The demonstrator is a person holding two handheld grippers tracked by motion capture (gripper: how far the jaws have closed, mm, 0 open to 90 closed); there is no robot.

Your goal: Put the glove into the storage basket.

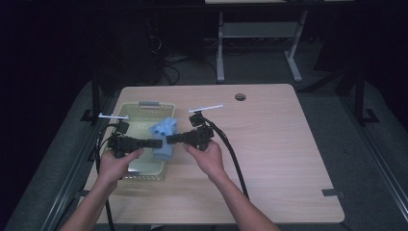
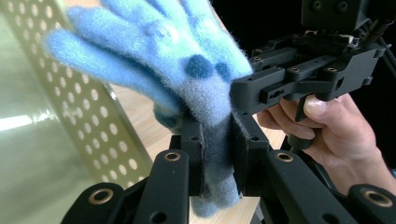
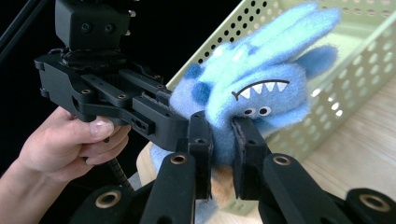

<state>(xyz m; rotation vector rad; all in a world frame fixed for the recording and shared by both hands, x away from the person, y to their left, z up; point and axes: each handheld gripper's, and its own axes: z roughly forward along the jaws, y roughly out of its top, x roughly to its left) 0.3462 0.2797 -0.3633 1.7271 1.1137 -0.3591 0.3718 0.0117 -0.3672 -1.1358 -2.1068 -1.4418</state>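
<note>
Tabletop (image 1: pixel 269 144) of pale wood in what seems a dark room; left claw (image 1: pixel 156 143) and right claw (image 1: pixel 172 139) both clamp the blue glove (image 1: pixel 163 129).

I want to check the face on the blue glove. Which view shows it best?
The right gripper view: the blue glove faces the camera, with white teeth and two small eyes, pinched in the right gripper. The left gripper view shows its fuzzy fingers and dark spots. In the high view it is a small blue shape over the basket.
</note>
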